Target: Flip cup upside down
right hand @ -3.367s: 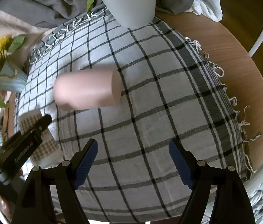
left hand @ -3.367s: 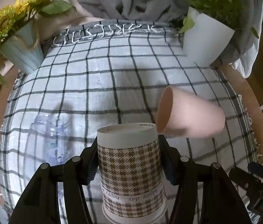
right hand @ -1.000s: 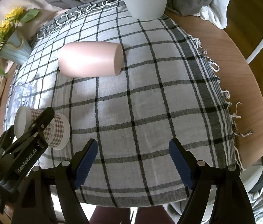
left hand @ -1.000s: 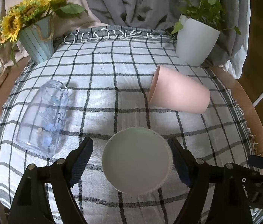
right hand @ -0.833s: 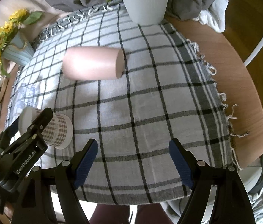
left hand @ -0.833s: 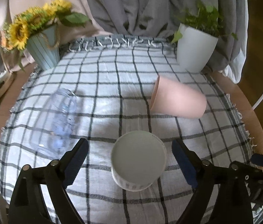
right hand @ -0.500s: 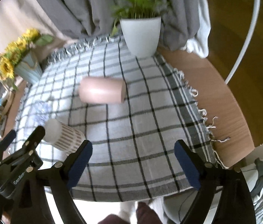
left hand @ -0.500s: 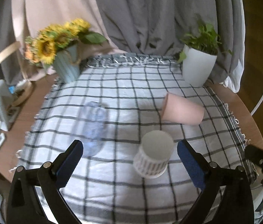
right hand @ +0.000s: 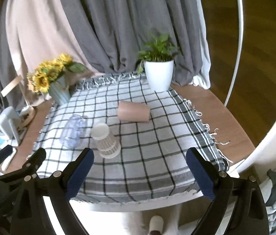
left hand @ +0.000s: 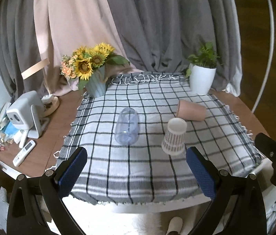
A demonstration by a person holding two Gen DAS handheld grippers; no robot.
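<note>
A patterned paper cup [left hand: 174, 136] is seen standing mouth-down on the checked cloth [left hand: 149, 168] of the table [right hand: 220, 107], its white base uppermost, near the front of the cloth. Just behind it a pink cup [left hand: 191, 113] lies on its side; a clear plastic cup [left hand: 127, 125] lies on its side to the left, well apart. Both the left tool [left hand: 137, 173] and the right tool [right hand: 139, 173] are held spread wide and empty, back from the table edge.

The paper cup is judged light and thin-walled, easily crushed or tipped, with a somewhat slick printed skin; a gentle hold across the middle of its wall would be preferred, away from the soft rim. The task appears done for this cup. A sunflower vase [left hand: 95, 86] and a potted plant [left hand: 202, 78] are seen at the far corners.
</note>
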